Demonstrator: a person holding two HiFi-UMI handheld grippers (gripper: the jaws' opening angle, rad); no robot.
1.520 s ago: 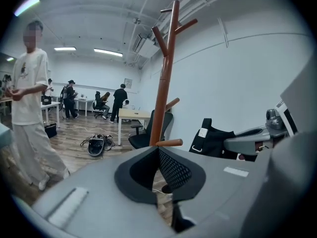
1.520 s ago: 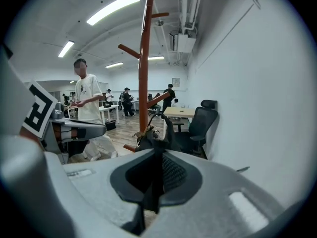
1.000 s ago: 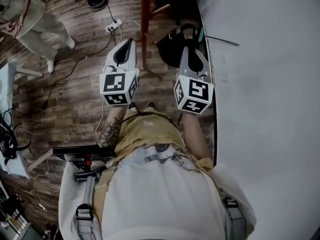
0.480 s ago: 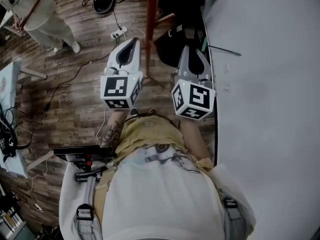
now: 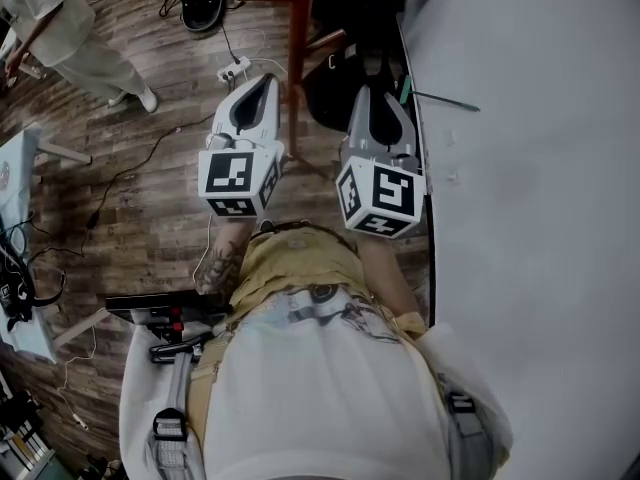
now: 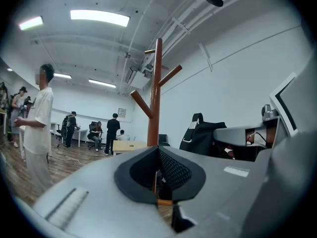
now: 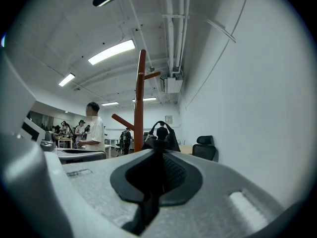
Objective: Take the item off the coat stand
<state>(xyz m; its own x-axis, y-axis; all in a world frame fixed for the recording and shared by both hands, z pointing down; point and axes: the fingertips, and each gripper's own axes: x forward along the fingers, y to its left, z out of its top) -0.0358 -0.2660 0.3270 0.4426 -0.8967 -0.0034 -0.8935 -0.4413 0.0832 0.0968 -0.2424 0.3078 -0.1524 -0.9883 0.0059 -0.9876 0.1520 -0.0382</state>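
Over wood floor (image 5: 150, 208), a black strapped bag (image 5: 335, 83) hangs on the reddish coat stand (image 5: 300, 38); left gripper (image 5: 262, 81) and right gripper (image 5: 372, 94) closed.

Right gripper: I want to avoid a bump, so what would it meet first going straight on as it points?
Probably the black bag beside the coat stand. It shows just over the closed tips of the right gripper, though depth is unclear.

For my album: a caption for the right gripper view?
Shut claw faces a brown coat stand, black bag beside it.
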